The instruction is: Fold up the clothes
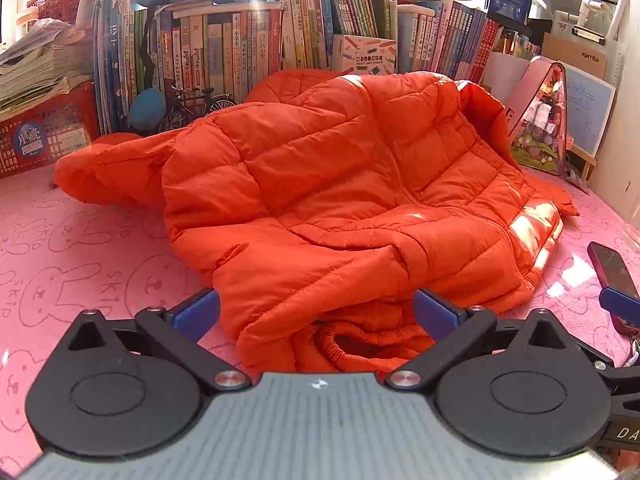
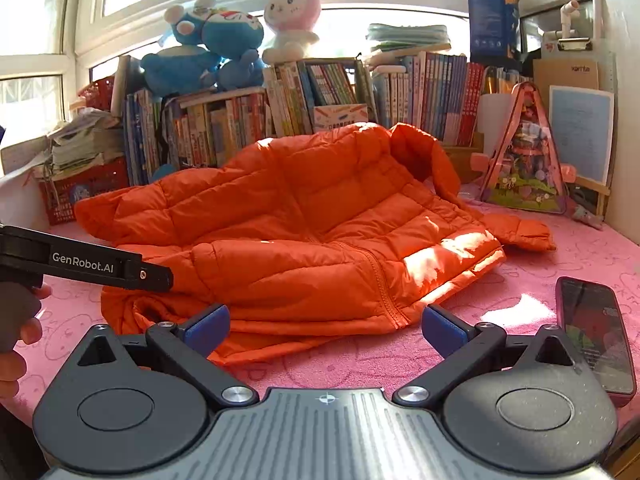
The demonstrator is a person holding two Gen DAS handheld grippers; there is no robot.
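Left wrist view. Left tongs (image 1: 316,312) spread wide, blue pads (image 1: 198,308) well apart, gripping nothing. Orange puffer jacket (image 1: 340,184) fills the middle of the frame, lying rumpled on a pink rabbit-print cover (image 1: 60,264); its near hem and an elastic cuff (image 1: 352,340) sit in the gap between the pads, the right pad looks to touch the fabric, contact uncertain. One sleeve trails to centre left. Row of books (image 1: 240,48) stands behind the jacket across the top. Red basket (image 1: 44,132) at left with a paper stack on it. Dark phone (image 1: 612,264) at right edge, a blue pad of the other tool just below it.

Right wrist view. Right tongs (image 2: 326,330) also wide open, empty, pads hovering just short of the jacket's (image 2: 304,216) near hem, zipper line running toward the lower centre. Body of the left tool, marked GenRobot.AI, enters at centre left, with the person's hand (image 2: 16,320) on its grip. Phone (image 2: 596,332) at lower right on the cover. Blue plush toys (image 2: 208,44) and a pink-and-white plush rabbit (image 2: 292,12) sit on top of the books, windows behind.
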